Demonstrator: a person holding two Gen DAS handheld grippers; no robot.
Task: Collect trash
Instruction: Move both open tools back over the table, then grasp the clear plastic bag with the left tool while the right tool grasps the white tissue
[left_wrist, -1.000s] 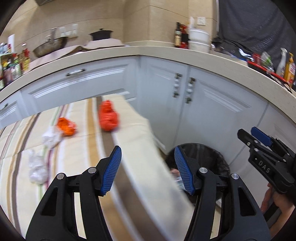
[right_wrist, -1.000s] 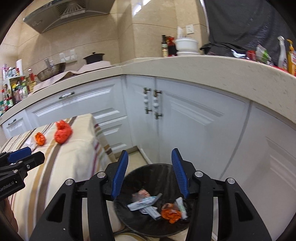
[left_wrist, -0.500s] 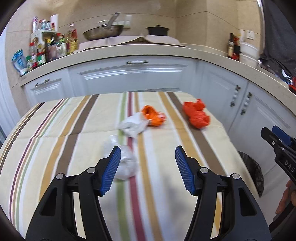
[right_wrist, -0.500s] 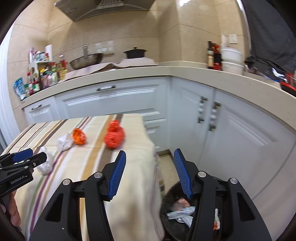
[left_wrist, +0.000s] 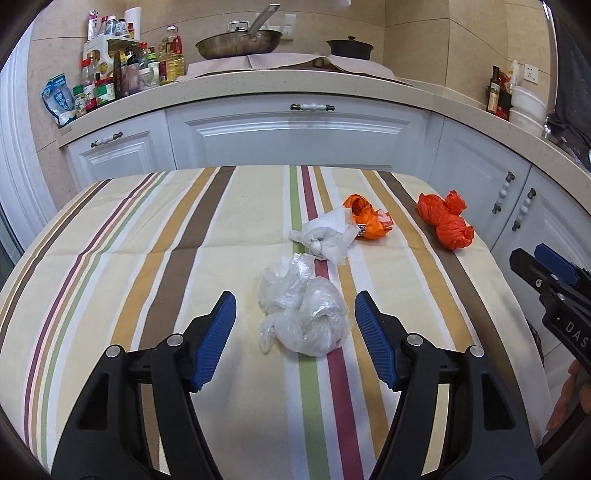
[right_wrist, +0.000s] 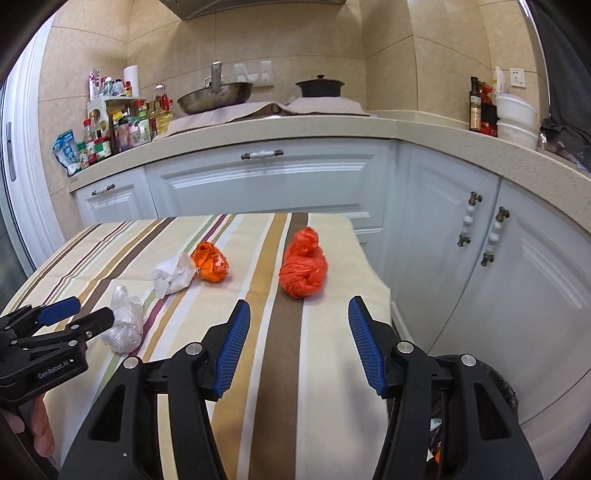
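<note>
Lower the left gripper (left_wrist: 295, 325), spread, around the crumpled clear plastic bag (left_wrist: 303, 314) on the striped counter (left_wrist: 110, 258); the right gripper (right_wrist: 295, 339), spread and empty, faces the knotted red-orange bag (right_wrist: 303, 269). Both swung over from the black bin (right_wrist: 506, 391), jaws having just widened.

Four trash bundles (left_wrist: 303, 317) on table (left_wrist: 110, 266).

Clear bag (left_wrist: 303, 314) between open gripper (left_wrist: 295, 314)
</note>
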